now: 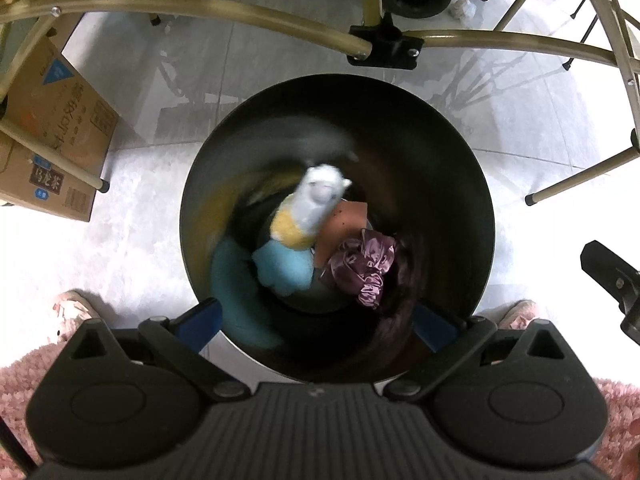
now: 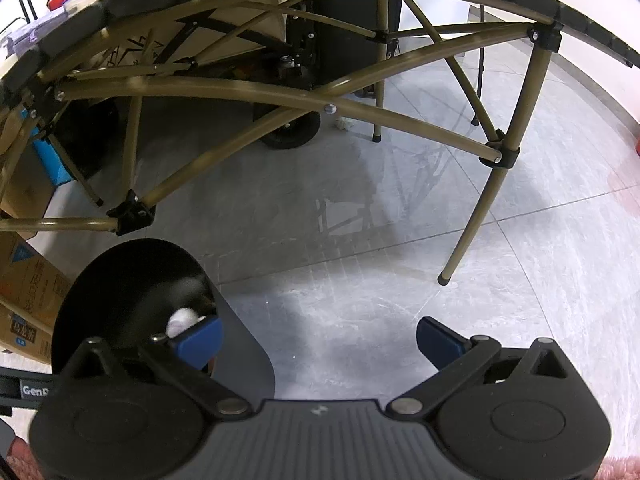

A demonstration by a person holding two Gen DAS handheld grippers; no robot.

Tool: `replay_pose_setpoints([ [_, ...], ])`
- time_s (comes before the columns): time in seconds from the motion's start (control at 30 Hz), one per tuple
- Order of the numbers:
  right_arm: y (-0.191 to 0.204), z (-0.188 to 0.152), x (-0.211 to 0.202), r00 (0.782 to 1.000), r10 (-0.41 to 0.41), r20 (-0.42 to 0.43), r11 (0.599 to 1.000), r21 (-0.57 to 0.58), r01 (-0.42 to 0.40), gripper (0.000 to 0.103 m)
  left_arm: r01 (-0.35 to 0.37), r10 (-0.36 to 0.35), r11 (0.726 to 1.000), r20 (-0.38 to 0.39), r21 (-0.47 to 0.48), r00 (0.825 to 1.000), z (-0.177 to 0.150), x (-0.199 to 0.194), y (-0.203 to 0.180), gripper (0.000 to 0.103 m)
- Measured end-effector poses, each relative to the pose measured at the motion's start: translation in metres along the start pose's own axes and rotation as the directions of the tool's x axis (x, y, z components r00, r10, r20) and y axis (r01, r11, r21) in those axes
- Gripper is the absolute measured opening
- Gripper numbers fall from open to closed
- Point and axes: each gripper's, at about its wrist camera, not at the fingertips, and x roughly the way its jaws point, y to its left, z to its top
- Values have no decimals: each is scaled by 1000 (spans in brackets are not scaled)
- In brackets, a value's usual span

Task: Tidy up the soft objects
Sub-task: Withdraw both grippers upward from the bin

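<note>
The bin [image 1: 208, 184] mouth at frame centre gapes unobstructed, though a plush toy [image 1: 298, 232] and purple scrunchie [image 1: 362, 266] crowd its bottom. Bronze bench legs [image 1: 224, 12] arc across the top, and cardboard boxes [image 1: 56, 128] block the left; bare floor [image 2: 400, 248] lies open at right.

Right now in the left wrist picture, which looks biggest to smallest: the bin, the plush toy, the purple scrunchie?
1. Round black bin, by far.
2. Blue, yellow and white plush toy.
3. Shiny purple satin scrunchie, though the blurred toy looks only somewhat bigger.
</note>
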Motion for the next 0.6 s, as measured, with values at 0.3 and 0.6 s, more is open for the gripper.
replay_pose_setpoints([
  [0.3,3,-1,1,1000,2,-5,1000,-8,-2,103,-2,2,1000,9,16,1000,-2,-5,-1,103],
  [0.6,4,-1,-2,1000,13,1,1000,-12,-13,103,-8,6,999,44,35,999,-7,-18,-1,103],
])
